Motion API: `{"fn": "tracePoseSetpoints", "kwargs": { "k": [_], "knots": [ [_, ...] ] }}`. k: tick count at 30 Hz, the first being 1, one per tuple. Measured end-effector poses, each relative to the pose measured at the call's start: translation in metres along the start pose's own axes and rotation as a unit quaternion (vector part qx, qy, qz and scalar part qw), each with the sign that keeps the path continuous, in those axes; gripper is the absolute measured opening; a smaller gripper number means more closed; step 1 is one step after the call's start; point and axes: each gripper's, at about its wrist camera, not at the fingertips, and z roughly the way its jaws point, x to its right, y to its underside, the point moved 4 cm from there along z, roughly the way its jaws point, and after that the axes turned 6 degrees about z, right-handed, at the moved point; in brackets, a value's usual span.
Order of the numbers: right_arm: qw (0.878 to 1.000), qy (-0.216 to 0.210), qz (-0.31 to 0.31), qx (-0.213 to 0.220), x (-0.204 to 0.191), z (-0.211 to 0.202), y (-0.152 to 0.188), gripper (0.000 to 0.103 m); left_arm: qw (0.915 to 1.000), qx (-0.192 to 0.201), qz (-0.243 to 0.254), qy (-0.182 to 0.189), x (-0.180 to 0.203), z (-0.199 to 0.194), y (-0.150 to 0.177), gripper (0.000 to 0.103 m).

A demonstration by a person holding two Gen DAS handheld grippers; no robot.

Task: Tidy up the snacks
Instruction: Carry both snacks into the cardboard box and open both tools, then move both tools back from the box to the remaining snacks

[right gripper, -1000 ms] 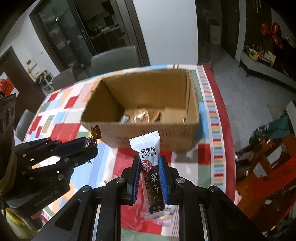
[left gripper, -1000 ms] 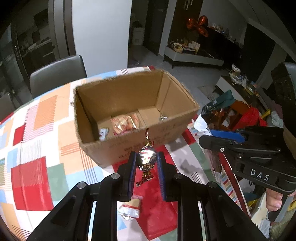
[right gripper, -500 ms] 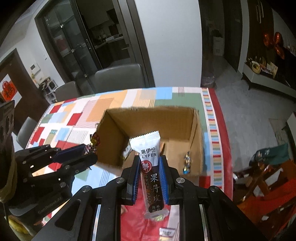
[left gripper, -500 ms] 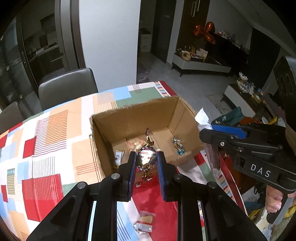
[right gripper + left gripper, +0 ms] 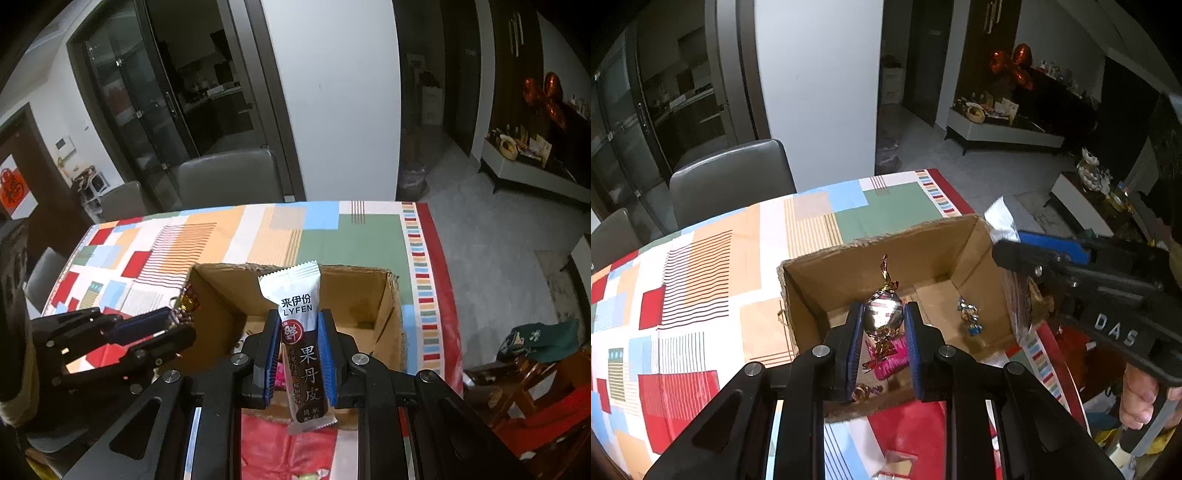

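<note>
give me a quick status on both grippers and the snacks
Left hand-held gripper over cardboard box, jaws just easing open, foil candy between them. Right hand-held gripper shut on snack bar. Nothing in the way.

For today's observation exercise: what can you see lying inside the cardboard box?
Inside the cardboard box lie a small blue-and-gold wrapped candy, a pink wrapper and another small foil candy. The grippers and the snacks they hold cover much of the floor.

Both grippers, left gripper [image 5: 883, 325] and right gripper [image 5: 299, 339], are black plastic with blue ribbed pads, silver screws (white letters "DAS" on right one).
</note>
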Motion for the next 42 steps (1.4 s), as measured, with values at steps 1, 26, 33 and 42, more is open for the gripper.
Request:
{"fn": "tracePoseSetpoints", "kwargs": {
  "k": [1, 26, 33, 42],
  "knots": [
    [1.0, 0.004, -0.003, -0.002, 0.0, 0.004, 0.0, 0.022, 1.0, 0.002, -0.001, -0.004, -0.001, 0.001, 0.0, 0.044],
    [1.0, 0.027, -0.006, -0.008, 0.001, -0.041, 0.085, 0.048, 0.9993, 0.035, 0.011, 0.004, 0.01, -0.054, 0.08, 0.054],
    [0.997, 0.039, 0.006, -0.064, 0.005, -0.035, 0.119, 0.048, 0.9995, 0.003, 0.028, 0.013, 0.02, -0.048, 0.105, 0.057],
    [0.987, 0.061, 0.028, -0.143, 0.023, -0.012, 0.167, 0.047, 0.9955, -0.068, 0.06, 0.027, 0.031, -0.023, 0.146, 0.059]
  ]
}}
